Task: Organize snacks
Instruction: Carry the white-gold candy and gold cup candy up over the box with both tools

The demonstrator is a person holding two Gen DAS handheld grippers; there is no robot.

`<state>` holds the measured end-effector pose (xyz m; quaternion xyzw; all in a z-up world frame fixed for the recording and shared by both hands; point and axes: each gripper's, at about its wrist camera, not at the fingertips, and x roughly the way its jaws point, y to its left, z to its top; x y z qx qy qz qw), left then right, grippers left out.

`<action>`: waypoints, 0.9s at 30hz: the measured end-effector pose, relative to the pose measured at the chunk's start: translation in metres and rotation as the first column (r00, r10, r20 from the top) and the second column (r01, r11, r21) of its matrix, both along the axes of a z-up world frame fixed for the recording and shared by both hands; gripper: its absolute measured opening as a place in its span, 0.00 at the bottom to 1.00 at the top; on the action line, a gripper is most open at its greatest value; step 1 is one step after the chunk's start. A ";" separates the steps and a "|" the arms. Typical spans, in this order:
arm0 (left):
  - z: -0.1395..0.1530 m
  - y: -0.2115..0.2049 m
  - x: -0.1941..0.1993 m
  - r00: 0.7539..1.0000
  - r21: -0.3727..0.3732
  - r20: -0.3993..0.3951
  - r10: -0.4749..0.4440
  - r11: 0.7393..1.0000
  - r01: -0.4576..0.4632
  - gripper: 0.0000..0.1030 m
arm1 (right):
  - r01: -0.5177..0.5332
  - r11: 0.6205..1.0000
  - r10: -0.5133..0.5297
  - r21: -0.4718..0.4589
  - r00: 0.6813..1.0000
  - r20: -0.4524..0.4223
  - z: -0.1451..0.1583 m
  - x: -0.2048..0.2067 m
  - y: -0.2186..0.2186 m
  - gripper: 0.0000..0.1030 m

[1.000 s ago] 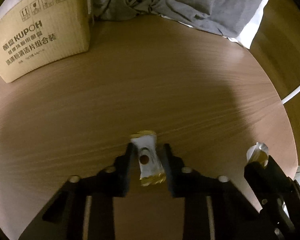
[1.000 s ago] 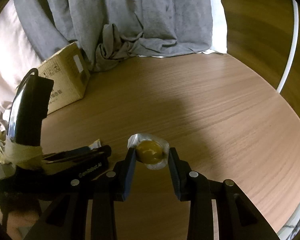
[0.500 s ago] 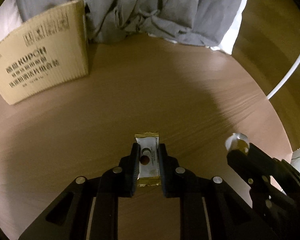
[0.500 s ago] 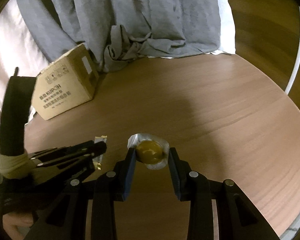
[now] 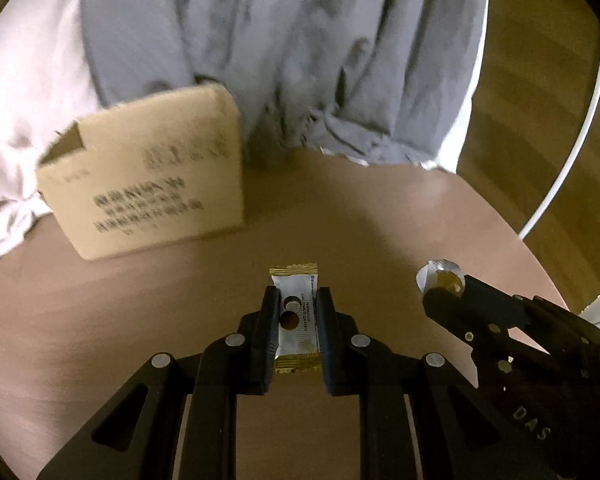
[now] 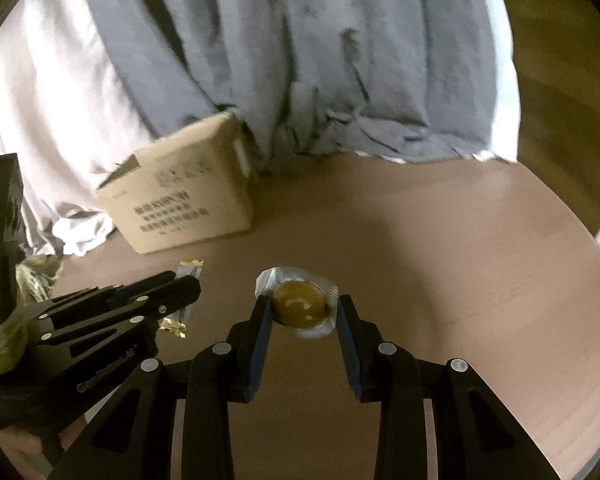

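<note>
My left gripper [image 5: 297,300] is shut on a slim white candy packet [image 5: 296,312] with gold ends, held above the round wooden table [image 5: 140,300]. My right gripper [image 6: 300,306] is shut on a round yellow sweet in a clear crinkled wrapper [image 6: 298,306], also off the table. In the left wrist view the right gripper [image 5: 444,288] shows at the right with that sweet [image 5: 444,276] at its tip. In the right wrist view the left gripper [image 6: 180,284] shows at the left with the packet [image 6: 188,272] in it. A cardboard box [image 5: 148,184] with an open top stands at the table's far left.
Grey cloth [image 5: 300,60] hangs over the table's far edge behind the box, and pale cloth [image 5: 20,120] lies to its left. A white cable [image 5: 572,152] runs along the wooden floor on the right. A hand wrapped in tape [image 6: 4,336] holds the left gripper.
Both grippers have risen from the table with their snacks and tilted up toward the box. The box and hanging cloth now fill more of both views.
</note>
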<state>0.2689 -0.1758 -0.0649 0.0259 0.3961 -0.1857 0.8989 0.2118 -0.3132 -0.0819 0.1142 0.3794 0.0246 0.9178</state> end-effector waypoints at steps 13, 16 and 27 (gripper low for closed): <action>0.064 0.084 0.004 0.978 -0.034 0.173 0.114 0.993 -0.109 0.19 | -0.138 0.990 0.139 -0.016 0.977 0.160 0.061 0.031 0.073 0.33; 0.078 0.099 0.008 0.969 -0.033 0.206 0.133 0.991 -0.129 0.19 | -0.171 0.985 0.172 -0.020 0.967 0.191 0.073 0.040 0.089 0.33; 0.115 0.142 0.035 0.934 -0.029 0.295 0.200 0.979 -0.201 0.19 | -0.260 0.964 0.264 -0.051 0.925 0.274 0.110 0.083 0.131 0.33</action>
